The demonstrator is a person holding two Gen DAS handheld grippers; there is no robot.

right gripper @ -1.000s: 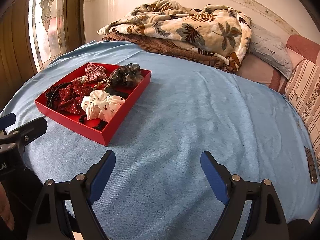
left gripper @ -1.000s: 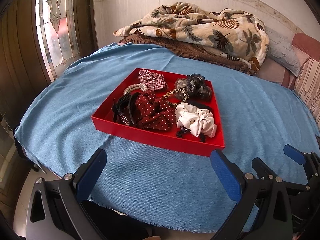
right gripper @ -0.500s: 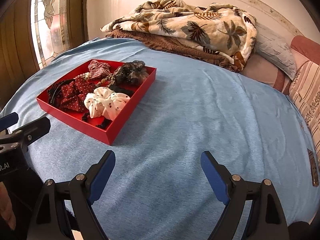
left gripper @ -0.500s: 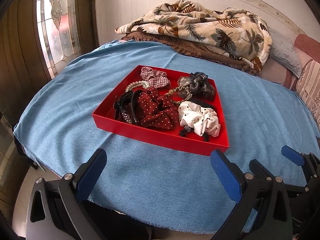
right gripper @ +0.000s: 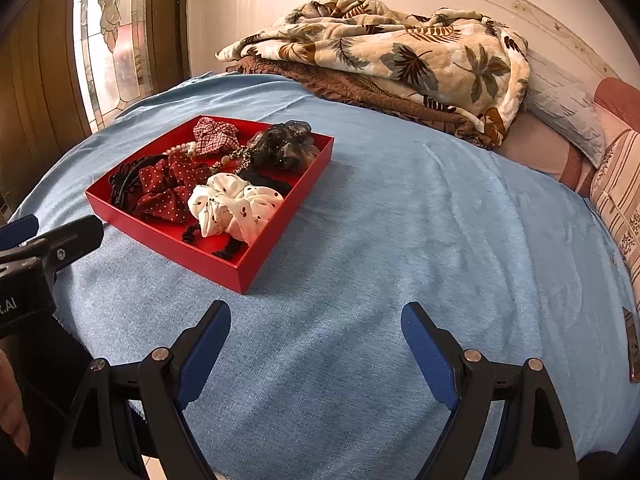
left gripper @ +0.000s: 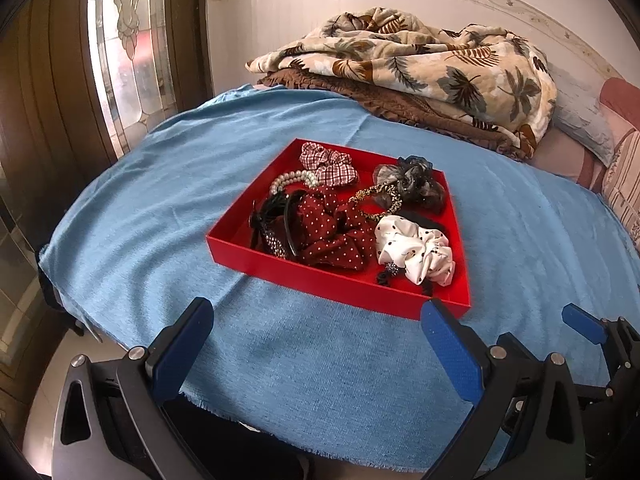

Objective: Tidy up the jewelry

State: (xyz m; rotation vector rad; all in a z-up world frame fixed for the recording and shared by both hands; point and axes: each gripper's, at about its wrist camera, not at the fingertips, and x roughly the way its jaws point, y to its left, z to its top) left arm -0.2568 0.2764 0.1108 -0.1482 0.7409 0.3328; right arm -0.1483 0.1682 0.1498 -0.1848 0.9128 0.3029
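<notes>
Left claw point(left gripper: 316, 332) — jaws wide apart, empty, low over the near edge of the blue bedspread point(left gripper: 160, 200). Red tray point(left gripper: 320, 280) on the bedspread just beyond it, holding, left to right: black hair clip point(left gripper: 272, 224), pearl bracelet point(left gripper: 292, 180), dark red dotted scrunchie point(left gripper: 336, 232), white dotted scrunchie point(left gripper: 416, 252). Right claw point(right gripper: 316, 336) — jaws wide apart, empty, over bare bedspread right of the tray.
</notes>
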